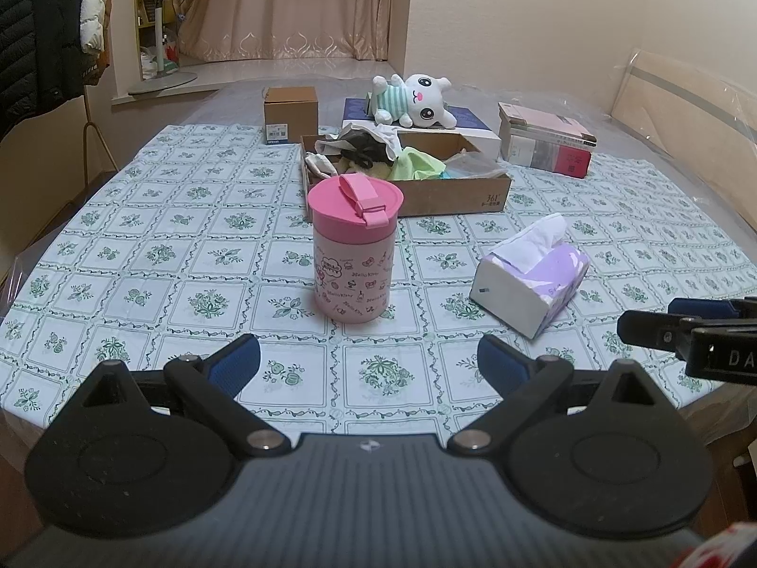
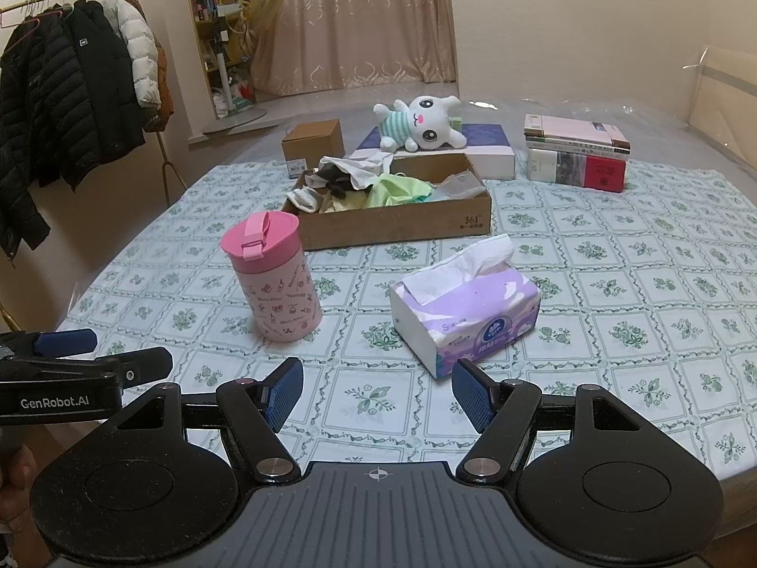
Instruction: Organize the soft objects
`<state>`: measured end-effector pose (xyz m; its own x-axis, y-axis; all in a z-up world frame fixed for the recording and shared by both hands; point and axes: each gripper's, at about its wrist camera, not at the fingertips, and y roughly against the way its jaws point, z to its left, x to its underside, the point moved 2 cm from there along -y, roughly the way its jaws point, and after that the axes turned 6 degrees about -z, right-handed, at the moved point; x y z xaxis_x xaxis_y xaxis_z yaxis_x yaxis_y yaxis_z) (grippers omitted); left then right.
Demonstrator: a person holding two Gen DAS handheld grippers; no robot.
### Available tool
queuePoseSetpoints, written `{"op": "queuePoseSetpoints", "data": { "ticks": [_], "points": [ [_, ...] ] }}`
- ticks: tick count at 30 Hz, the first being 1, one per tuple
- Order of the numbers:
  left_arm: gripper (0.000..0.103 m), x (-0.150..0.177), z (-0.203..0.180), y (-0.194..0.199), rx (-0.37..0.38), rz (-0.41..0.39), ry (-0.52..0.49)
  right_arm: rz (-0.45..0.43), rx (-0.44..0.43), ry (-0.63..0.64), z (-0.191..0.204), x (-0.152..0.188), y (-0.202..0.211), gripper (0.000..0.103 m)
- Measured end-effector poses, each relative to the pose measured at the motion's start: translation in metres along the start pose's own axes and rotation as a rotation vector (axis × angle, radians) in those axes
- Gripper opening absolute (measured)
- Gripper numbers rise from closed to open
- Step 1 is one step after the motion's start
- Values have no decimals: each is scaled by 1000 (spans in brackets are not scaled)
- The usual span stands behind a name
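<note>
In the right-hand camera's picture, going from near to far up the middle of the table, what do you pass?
Right gripper → tissue pack → cardboard tray of clothes → plush toy → curtain.

I hold my left black two-finger gripper with blue pads and its right twin side by side, angled downward, jaws apart, empty.

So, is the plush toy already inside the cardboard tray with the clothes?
No. The plush toy lies on a flat white box behind the cardboard tray, not in it.
</note>
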<state>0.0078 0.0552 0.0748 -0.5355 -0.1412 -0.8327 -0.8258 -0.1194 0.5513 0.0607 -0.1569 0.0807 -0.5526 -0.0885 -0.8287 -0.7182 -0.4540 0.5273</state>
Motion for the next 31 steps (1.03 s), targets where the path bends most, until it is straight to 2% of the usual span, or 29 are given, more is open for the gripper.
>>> {"op": "queuePoseSetpoints", "data": {
  "ticks": [24, 31],
  "points": [
    [98, 0, -1, -2, 1, 1, -3, 1, 1, -3, -2, -1, -2, 69],
    [98, 1, -4, -2, 21, -20, 2, -2, 0, -3, -2, -2, -2, 69]
  ]
}}
